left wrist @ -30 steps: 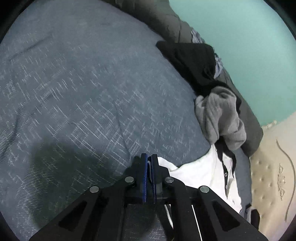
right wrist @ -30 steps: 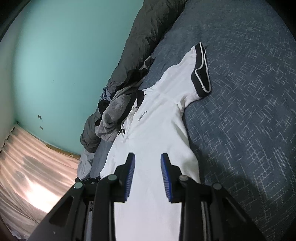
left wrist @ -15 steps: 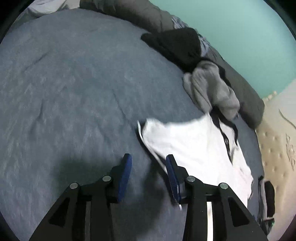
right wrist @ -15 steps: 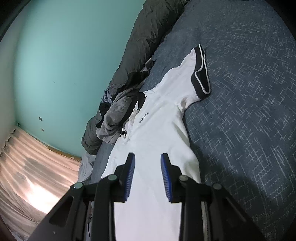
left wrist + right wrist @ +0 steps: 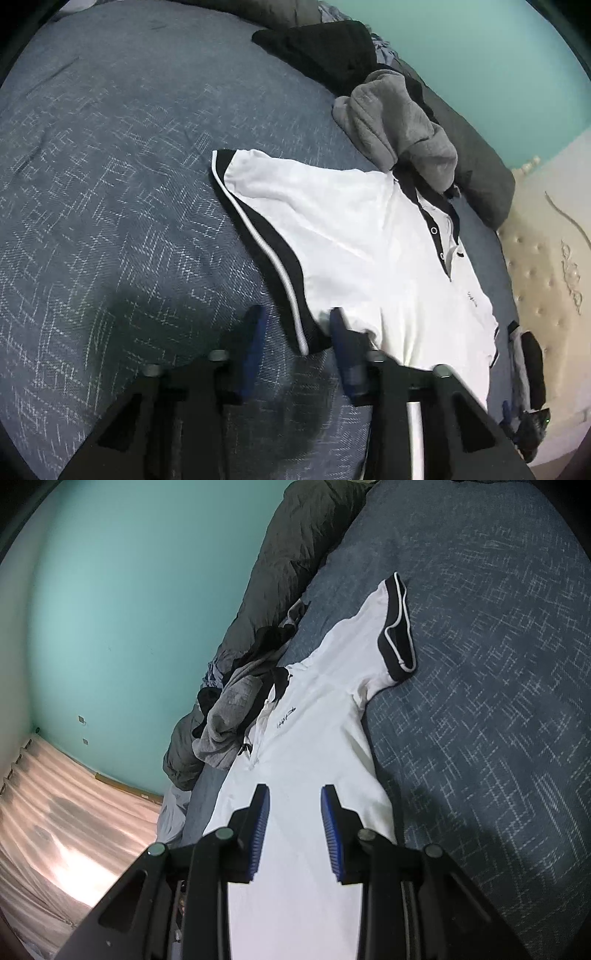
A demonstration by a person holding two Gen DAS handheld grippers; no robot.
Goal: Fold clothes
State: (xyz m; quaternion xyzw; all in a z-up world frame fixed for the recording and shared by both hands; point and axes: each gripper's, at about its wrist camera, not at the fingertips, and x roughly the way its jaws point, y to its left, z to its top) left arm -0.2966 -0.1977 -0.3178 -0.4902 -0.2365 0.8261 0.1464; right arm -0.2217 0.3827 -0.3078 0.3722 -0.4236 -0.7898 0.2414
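Teal walls close in a bed (image 5: 110,184) with a blue-grey cover, on which a white polo shirt (image 5: 351,236) lies face up with its body flat and one black-trimmed sleeve (image 5: 397,627) stretched out to the side, a layout that would suit folding. Its collar end touches a pile of grey and black clothes (image 5: 399,122) heaped along the wall side. The left gripper (image 5: 295,328) hovers low over the sleeve cuff with its jaws released and wide apart, the cuff's corner lying between them, grasping nothing. The right gripper (image 5: 294,812), likewise spread and empty, hangs above the shirt's lower body, pointing up its length toward the collar.
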